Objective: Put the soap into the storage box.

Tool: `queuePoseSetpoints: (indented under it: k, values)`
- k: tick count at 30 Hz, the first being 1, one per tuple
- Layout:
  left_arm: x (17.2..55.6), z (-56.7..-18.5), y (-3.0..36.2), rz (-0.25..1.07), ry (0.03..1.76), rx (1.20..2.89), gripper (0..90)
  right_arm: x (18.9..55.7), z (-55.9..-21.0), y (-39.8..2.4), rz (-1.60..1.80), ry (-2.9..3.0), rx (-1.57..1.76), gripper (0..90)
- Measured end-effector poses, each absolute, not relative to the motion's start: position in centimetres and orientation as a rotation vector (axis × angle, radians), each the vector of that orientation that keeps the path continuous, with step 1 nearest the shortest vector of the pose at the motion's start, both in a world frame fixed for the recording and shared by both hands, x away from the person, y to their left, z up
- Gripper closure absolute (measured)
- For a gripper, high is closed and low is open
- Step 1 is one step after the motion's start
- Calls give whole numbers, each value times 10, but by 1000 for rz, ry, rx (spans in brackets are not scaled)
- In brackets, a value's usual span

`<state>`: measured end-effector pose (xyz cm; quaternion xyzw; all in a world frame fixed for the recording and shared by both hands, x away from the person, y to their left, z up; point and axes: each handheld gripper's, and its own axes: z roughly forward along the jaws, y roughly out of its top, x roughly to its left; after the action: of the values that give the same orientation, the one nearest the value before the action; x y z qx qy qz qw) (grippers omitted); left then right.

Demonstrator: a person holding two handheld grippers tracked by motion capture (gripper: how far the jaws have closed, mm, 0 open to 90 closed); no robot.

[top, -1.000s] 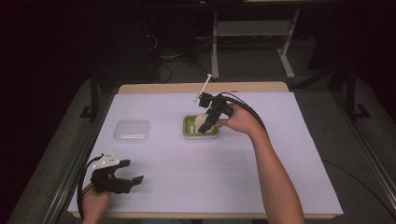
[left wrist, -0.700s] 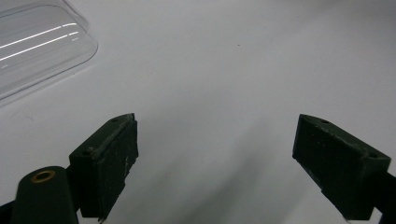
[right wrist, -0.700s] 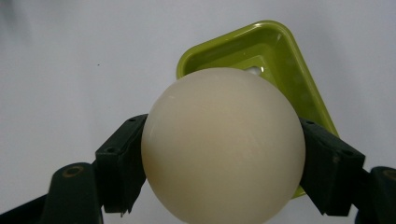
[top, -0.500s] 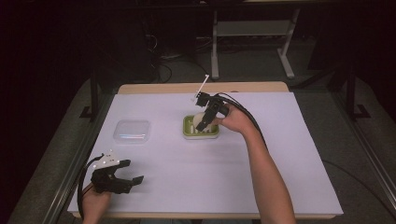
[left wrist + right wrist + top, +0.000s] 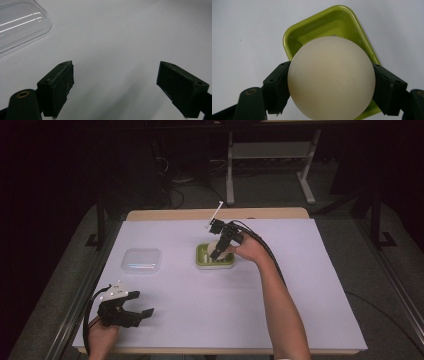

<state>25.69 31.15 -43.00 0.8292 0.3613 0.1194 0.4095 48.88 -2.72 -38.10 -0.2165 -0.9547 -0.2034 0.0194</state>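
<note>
High view: clear lid (image 5: 141, 260) lies left of green tray (image 5: 200, 261).

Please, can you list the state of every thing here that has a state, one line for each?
Left gripper: open, holds nothing, low over the table near its front left corner.
Right gripper: shut on the ball, above the green tray.
Cream ball: held between the fingers.
Green tray: open, no lid.
Clear lid: lying flat on the table, apart from the tray.
</note>
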Motion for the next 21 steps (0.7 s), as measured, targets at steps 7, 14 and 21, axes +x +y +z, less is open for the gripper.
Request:
queuePoseSetpoints:
  k: [7,14,21]
  values:
    - [257,-430,311,302,904,2089,136,492,-387,-24,-610,-2963,-696,238]
    - [257,-430,311,300,905,2089,136,494,-393,-20,-591,-2961,-708,238]
    - [257,-430,311,299,906,2089,136,495,-398,-18,-567,-2954,-720,238]
